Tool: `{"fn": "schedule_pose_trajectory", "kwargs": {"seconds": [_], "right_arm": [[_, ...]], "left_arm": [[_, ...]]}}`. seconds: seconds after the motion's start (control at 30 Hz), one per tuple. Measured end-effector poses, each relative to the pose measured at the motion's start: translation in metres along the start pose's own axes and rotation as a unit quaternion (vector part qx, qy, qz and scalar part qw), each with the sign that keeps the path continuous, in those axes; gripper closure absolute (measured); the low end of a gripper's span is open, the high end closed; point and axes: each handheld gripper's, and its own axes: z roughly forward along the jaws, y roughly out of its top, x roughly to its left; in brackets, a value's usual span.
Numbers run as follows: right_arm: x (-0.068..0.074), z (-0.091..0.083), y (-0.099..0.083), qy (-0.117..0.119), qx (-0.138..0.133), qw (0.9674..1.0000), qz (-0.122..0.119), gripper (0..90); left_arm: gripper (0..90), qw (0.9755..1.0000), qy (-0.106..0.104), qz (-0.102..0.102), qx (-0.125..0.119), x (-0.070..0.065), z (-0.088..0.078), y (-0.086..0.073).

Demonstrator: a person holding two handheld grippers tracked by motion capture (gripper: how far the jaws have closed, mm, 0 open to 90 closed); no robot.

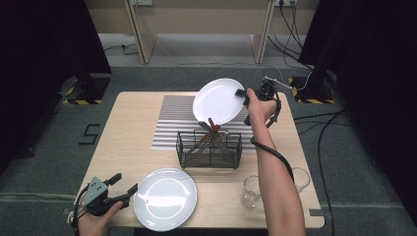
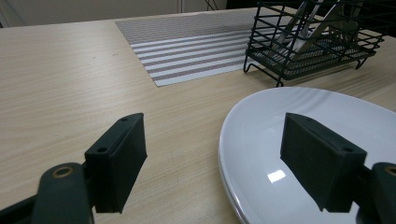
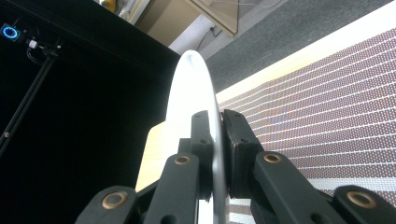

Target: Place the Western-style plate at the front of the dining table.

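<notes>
My right gripper [image 1: 242, 93] is shut on the rim of a white plate [image 1: 218, 101], which it holds tilted up in the air over the striped placemat [image 1: 172, 123]. Seen edge-on in the right gripper view, that held plate [image 3: 196, 88] is clamped between the two black pads. A second white plate [image 1: 165, 198] lies flat near the table's front edge. My left gripper [image 1: 124, 186] stands open at that plate's left rim. In the left gripper view one jaw hangs over the flat plate [image 2: 299, 154] and the other over bare wood, touching nothing.
A black wire basket [image 1: 209, 149] with several utensils stands in the table's middle, just below the raised plate. Two clear glasses [image 1: 251, 191] [image 1: 301, 179] stand at the front right beside my right forearm. The basket [image 2: 317, 42] sits beyond the flat plate.
</notes>
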Motion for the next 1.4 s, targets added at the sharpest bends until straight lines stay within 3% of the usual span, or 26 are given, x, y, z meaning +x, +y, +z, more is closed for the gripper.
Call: {"fn": "schedule_pose_trajectory", "kwargs": {"seconds": [1.4], "right_arm": [[-0.016,0.01,-0.008,-0.024,0.017,0.9995,0.007,83.7]], "left_arm": [[22.1,1.0,0.001,0.0,0.0,0.0,-0.001,0.0]]}}
